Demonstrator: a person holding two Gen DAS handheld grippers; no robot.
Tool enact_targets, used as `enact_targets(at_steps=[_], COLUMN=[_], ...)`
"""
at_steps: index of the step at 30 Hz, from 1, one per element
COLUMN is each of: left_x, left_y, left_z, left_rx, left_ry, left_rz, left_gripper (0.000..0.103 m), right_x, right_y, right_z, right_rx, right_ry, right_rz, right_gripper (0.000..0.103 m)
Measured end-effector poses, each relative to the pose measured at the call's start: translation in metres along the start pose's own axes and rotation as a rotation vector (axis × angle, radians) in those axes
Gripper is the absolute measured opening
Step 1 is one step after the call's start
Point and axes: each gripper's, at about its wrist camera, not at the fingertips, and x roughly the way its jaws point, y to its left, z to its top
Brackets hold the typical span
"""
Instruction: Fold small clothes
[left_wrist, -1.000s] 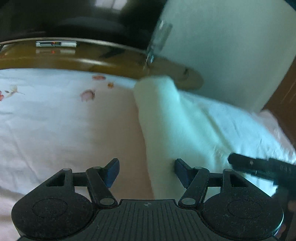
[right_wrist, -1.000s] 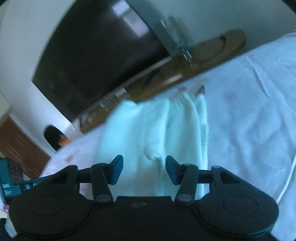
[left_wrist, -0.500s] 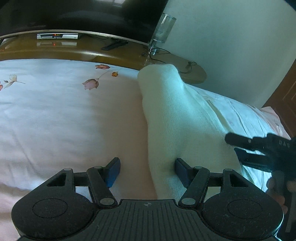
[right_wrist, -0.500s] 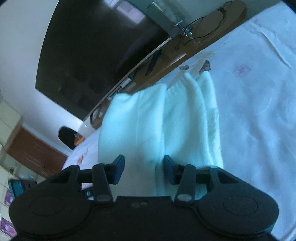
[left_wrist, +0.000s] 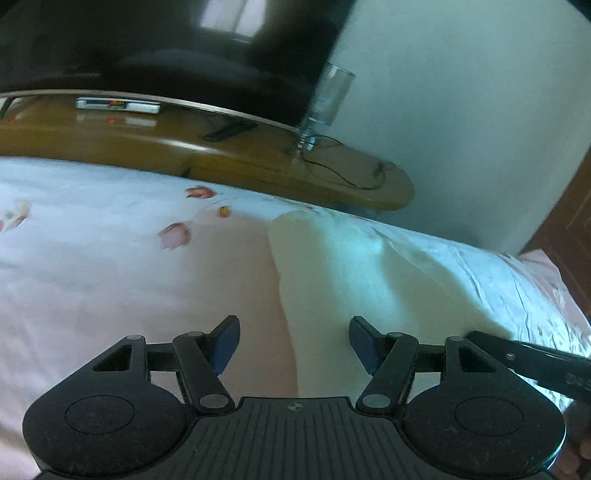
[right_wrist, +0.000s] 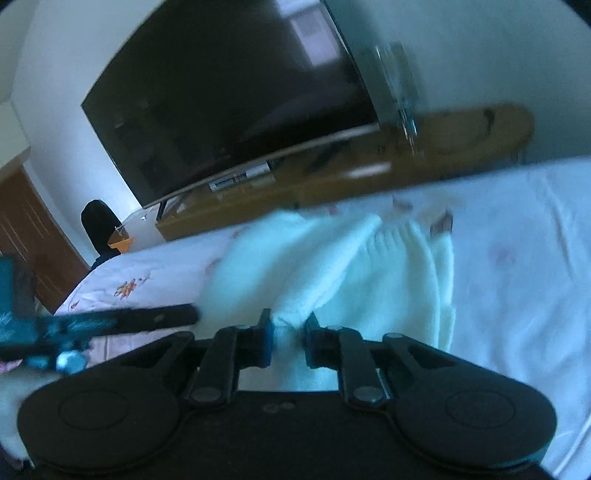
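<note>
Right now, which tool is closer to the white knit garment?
Right. The right tool has just closed and pinches a fold of the white knit garment. The left tool is open, its pads either side of the garment's near edge without pressing it.

A small white knitted garment (right_wrist: 373, 280) is spread on the floral bedsheet (left_wrist: 110, 266), bunched into soft lengthwise folds. Its near edge is gathered into a raised pinch, and ribbing is seen at the far end.
</note>
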Motion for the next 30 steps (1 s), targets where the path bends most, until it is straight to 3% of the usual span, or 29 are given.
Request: enact_targets(at_steps=[3,6,7,10,15,16,18,20,23,26,30], left_x=[0.018,0.035,0.036,0.036,0.04,0.04,0.037,0.033,0.035,0.037,0.009], left_y=[-0.02,-0.032,-0.035,-0.035,-0.029,-0.03,-0.03,-0.031,-0.038,-0.035,-0.03], left_z=[0.002,-0.003,-0.004,-0.006,-0.007,-0.009,-0.009,-0.008,-0.009,-0.012,-0.021], left_rx=[0.074,0.101,0.1,0.091,0.067,0.065,0.062,0.073,0.117,0.093,0.09], left_ry=[0.064,0.112,0.111,0.108,0.112,0.111,0.111,0.117,0.135,0.134,0.097], left_rz=[-0.006,0.003,0.003,-0.002,-0.022,-0.022,-0.024,-0.03,-0.031,-0.035,-0.08], left_gripper=[0.065,0.065,0.065,0.065,0.065,0.065,0.065,0.065,0.065,0.066,0.065], right_x=[-0.015,-0.011,-0.003,-0.002,-0.012,-0.008,-0.001,0.001,-0.007,0.006,0.002], right_y=[-0.003,-0.037,-0.052,-0.072,-0.076,-0.079,-0.078,-0.07,-0.07,-0.079,-0.074], right_z=[0.004,-0.007,-0.014,-0.023,-0.02,-0.017,-0.012,-0.008,-0.003,-0.006,-0.007], right_rx=[-0.015,0.084,0.143,0.226,0.236,0.25,0.239,0.165,0.112,0.136,0.127], right_ry=[-0.01,0.037,0.073,0.053,-0.005,0.0,0.021,0.046,0.061,0.088,0.096], right_rz=[-0.044,-0.101,-0.09,-0.035,-0.048,-0.045,-0.041,-0.065,-0.085,-0.101,-0.115], right_gripper=[0.016,0.016,0.016,0.017,0.031,0.031,0.017,0.015,0.014,0.014,0.017])
